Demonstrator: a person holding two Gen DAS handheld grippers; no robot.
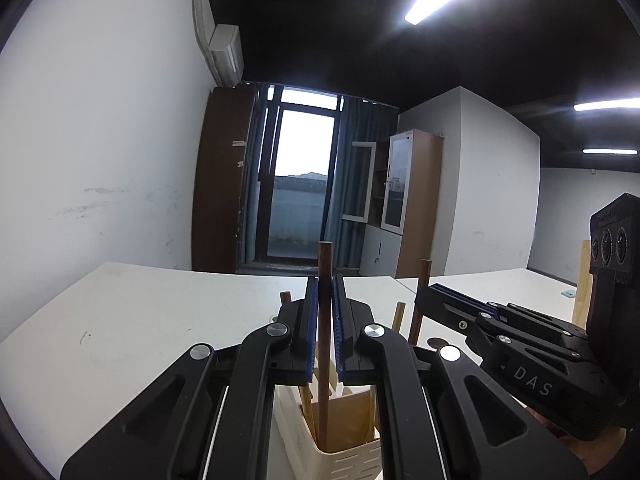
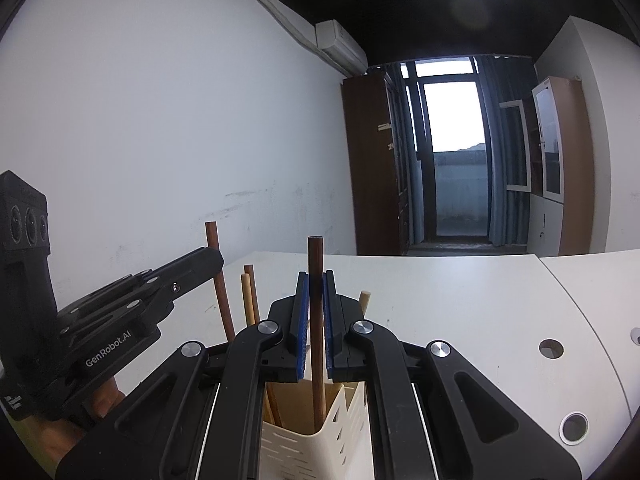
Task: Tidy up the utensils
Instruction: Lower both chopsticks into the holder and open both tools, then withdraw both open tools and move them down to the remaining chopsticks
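A cream slotted utensil holder [image 1: 352, 460] stands on the white table, also in the right wrist view [image 2: 304, 448]. Several wooden-handled utensils stand upright in it. My left gripper [image 1: 327, 292] is shut on a dark brown wooden handle [image 1: 324, 264] that reaches down into the holder. My right gripper [image 2: 315, 284] is shut on another dark brown handle [image 2: 315, 256], also standing in the holder. Each gripper shows in the other's view: the right one [image 1: 452, 300] to the right, the left one [image 2: 200, 264] to the left. Lighter wooden handles [image 2: 247, 300] stand beside them.
The white table [image 1: 140, 312] stretches ahead to a white wall on the left. Round cable holes [image 2: 551, 349] sit in the tabletop at right. A second table [image 1: 500, 284], cabinets and a glass door lie beyond.
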